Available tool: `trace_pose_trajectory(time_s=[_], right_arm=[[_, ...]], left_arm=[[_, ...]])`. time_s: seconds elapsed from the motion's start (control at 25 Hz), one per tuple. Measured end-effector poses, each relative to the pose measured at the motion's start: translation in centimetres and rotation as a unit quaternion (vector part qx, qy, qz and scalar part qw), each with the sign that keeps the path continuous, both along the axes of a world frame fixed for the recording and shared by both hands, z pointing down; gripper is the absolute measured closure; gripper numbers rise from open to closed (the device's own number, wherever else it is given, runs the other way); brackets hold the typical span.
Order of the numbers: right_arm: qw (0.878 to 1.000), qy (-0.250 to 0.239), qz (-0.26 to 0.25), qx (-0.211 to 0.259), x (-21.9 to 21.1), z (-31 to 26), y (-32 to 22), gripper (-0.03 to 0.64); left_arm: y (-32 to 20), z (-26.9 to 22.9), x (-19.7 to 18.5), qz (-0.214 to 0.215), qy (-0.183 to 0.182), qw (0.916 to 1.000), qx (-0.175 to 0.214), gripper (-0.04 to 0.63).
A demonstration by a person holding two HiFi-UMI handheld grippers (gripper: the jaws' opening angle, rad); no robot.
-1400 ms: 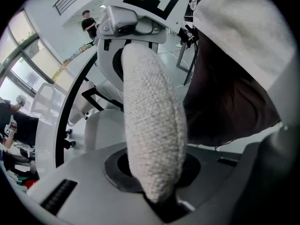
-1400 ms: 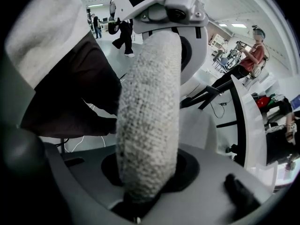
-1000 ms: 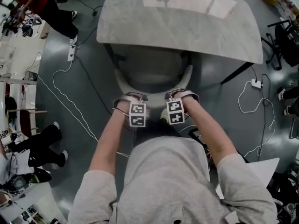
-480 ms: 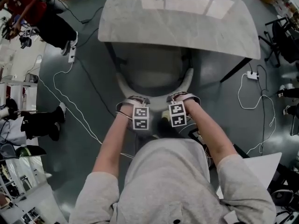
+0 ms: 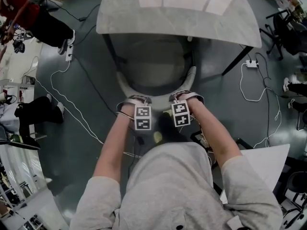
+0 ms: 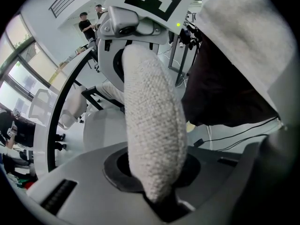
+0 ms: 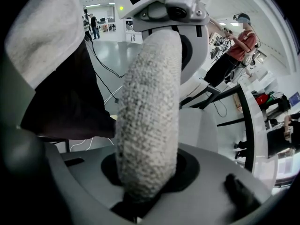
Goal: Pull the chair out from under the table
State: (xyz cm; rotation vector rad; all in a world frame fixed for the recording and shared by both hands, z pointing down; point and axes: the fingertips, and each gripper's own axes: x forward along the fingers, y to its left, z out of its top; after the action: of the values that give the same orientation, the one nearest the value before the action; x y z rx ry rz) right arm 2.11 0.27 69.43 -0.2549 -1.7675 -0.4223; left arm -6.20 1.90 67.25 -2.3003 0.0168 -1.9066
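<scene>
**Head view:** the camera sits above the person and faces steeply down past the forearms onto the chair [image 5: 156, 73], with the table [image 5: 177, 18] on the far side.

**Left gripper view, right gripper view:** each camera rides on its own gripper, the left gripper [image 5: 135, 99] or the right gripper [image 5: 185, 96], and looks along the jaws at very close range.

**Shared:** all three views take in the chair's padded backrest [image 5: 158, 97].

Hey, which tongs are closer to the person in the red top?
Left. The left tongs grip the chair back on the side toward the person in red; the right tongs grip it farther away.
</scene>
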Motion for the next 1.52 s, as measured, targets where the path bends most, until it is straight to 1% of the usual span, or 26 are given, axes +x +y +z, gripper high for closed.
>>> trace_pose_trajectory(time_s=[0.24,0.6,1.52], right_arm=[[1.000,0.001,0.002,0.001,0.5,0.0,2.9,0.520],[1.000,0.000,0.005,0.003,1.5,0.3,6.0,0.520],[1.000,0.004,0.008,0.001,2.6,0.1,14.9,0.520]], left_arm=[[2.9,0.0,0.5,0.001,0.002,1.0000,0.000,0.511],[5.9,0.3,1.6,0.003,0.004,1.0000,0.004,0.511],[14.8,0.1,2.7,0.007,0.006,1.0000,0.003,0.511]])
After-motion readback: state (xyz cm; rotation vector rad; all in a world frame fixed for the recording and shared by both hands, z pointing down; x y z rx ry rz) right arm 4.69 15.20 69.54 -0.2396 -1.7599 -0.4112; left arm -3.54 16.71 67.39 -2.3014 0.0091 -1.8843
